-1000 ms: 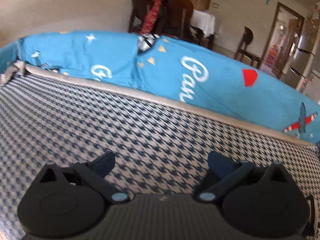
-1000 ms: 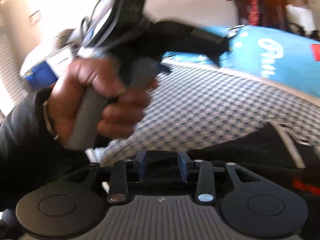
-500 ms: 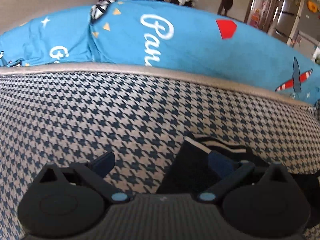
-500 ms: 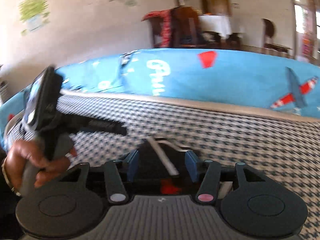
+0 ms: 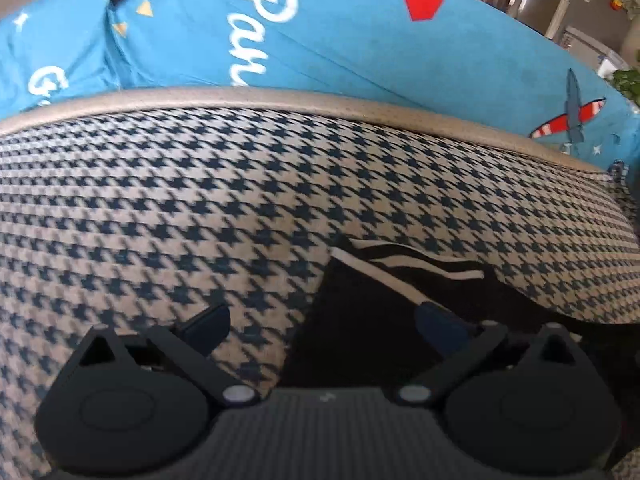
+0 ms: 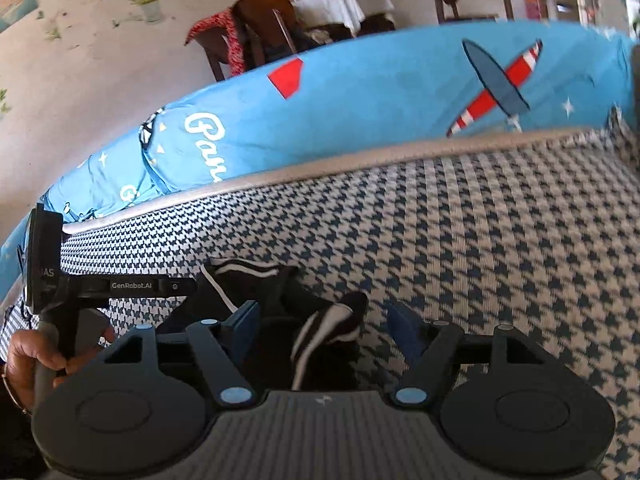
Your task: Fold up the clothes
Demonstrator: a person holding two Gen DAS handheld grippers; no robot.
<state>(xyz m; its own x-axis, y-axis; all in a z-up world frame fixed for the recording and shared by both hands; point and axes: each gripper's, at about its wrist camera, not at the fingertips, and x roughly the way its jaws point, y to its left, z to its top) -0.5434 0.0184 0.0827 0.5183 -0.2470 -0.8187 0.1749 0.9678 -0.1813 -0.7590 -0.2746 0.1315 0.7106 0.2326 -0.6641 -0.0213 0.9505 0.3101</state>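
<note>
A black garment with white stripes (image 6: 320, 320) lies bunched on the houndstooth-patterned bed cover (image 6: 500, 240), near the front edge of the bed. Behind the cover's pale piped border runs a long blue cushion (image 6: 380, 92) printed with a red-and-white aeroplane, a red shape and white script lettering.

The right hand-held gripper (image 6: 326, 324) points down at the garment with its jaws opening; a striped fold of the cloth sits between the blue fingers (image 6: 244, 320), but the pads do not press on it. The left hand-held gripper (image 5: 320, 320) is spread wide above the garment's (image 5: 360, 320) left edge: one fingertip is over the bare houndstooth cover (image 5: 160, 208), the other over the dark cloth beside a white stripe, nothing clamped. In the right wrist view the person's left hand (image 6: 28, 356) shows at the far left, wrapped round that gripper's grey handle.

Farther back stand wooden chairs (image 6: 260, 28) and a table with a white cloth
</note>
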